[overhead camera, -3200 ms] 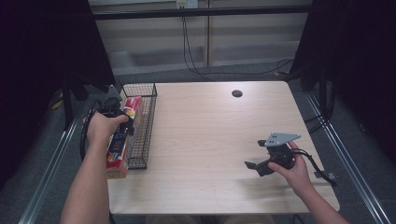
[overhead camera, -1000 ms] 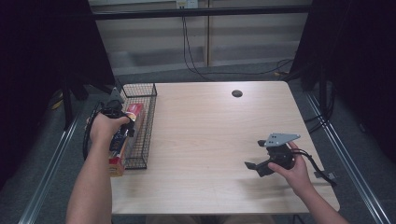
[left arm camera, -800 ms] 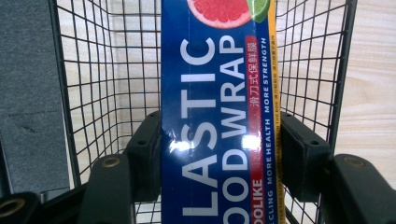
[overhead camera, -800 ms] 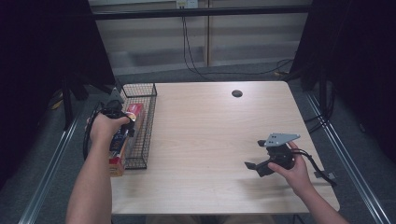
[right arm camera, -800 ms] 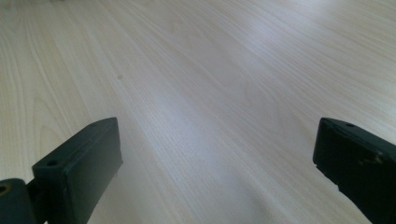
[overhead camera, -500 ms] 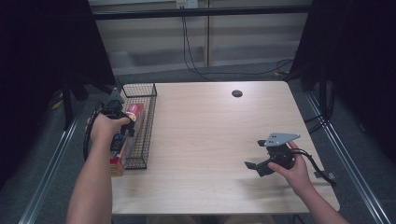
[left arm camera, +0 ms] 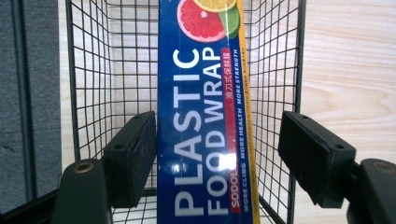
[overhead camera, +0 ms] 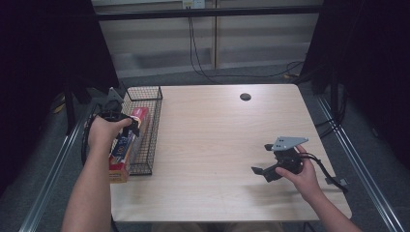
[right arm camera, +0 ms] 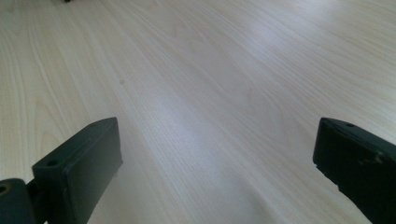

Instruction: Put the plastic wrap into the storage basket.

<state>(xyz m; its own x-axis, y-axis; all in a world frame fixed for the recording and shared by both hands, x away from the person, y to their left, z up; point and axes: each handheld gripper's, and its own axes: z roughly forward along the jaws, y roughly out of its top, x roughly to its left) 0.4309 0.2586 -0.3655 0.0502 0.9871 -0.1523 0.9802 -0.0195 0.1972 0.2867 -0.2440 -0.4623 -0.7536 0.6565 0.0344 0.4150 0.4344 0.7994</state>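
On pale wood table (overhead camera: 212, 130), right tongs (right arm camera: 217, 172) gape; left tongs (left arm camera: 217, 154) just released box (left arm camera: 205, 121).

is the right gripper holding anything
No, the right gripper has its jaws wide apart with just bare wooden table between them.

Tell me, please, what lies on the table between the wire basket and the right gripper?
Nothing: in the high view, bare wooden table runs from the wire basket to the right gripper.
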